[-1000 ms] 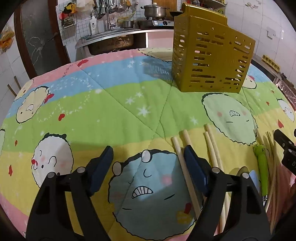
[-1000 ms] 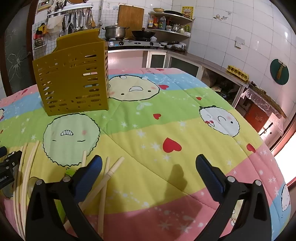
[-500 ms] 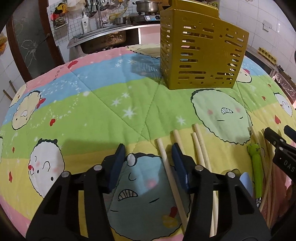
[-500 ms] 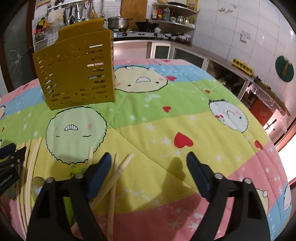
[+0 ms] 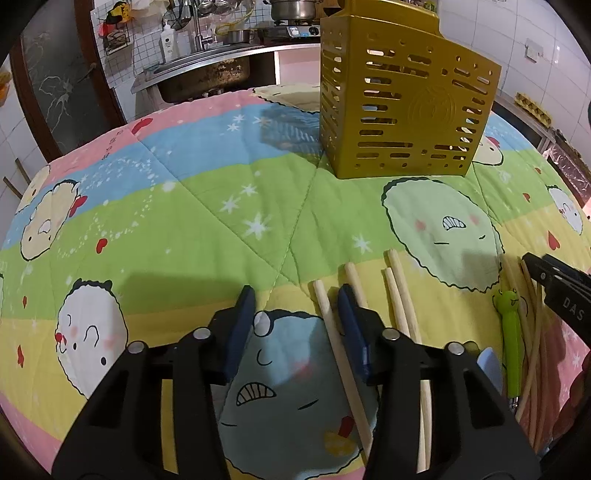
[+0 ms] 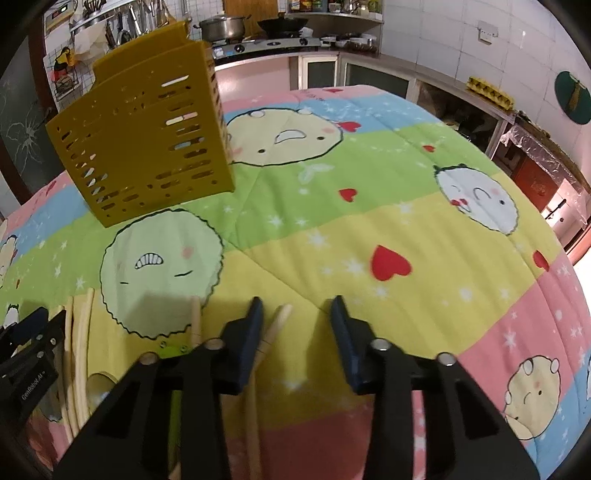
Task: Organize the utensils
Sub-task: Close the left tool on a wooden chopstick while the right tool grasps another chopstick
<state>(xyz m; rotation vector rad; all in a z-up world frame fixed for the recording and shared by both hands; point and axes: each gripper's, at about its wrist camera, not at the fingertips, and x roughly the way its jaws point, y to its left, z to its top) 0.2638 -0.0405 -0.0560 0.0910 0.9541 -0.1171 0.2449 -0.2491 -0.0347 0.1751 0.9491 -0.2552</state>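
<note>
A yellow slotted utensil holder (image 5: pixel 402 110) stands upright at the far side of the quilt-covered table; it also shows in the right wrist view (image 6: pixel 144 147). Several wooden chopsticks (image 5: pixel 400 299) lie side by side on the cloth near me. My left gripper (image 5: pixel 295 295) is open and empty, low over the cloth, with one chopstick (image 5: pixel 334 339) lying between its jaws. My right gripper (image 6: pixel 295 308) is open and empty, with a chopstick tip (image 6: pixel 275 326) between its jaws. A green frog-handled utensil (image 5: pixel 511 332) lies to the right of the chopsticks.
A colourful cartoon quilt (image 5: pixel 207 192) covers the whole table. More pale chopsticks (image 6: pixel 79 332) lie at the left in the right wrist view. A sink counter (image 5: pixel 207 70) and a stove with a pot (image 6: pixel 221 27) stand behind the table.
Both grippers have narrowed their jaws and moved forward and lower toward the chopsticks. The utensil holder looks nearer in both views.
</note>
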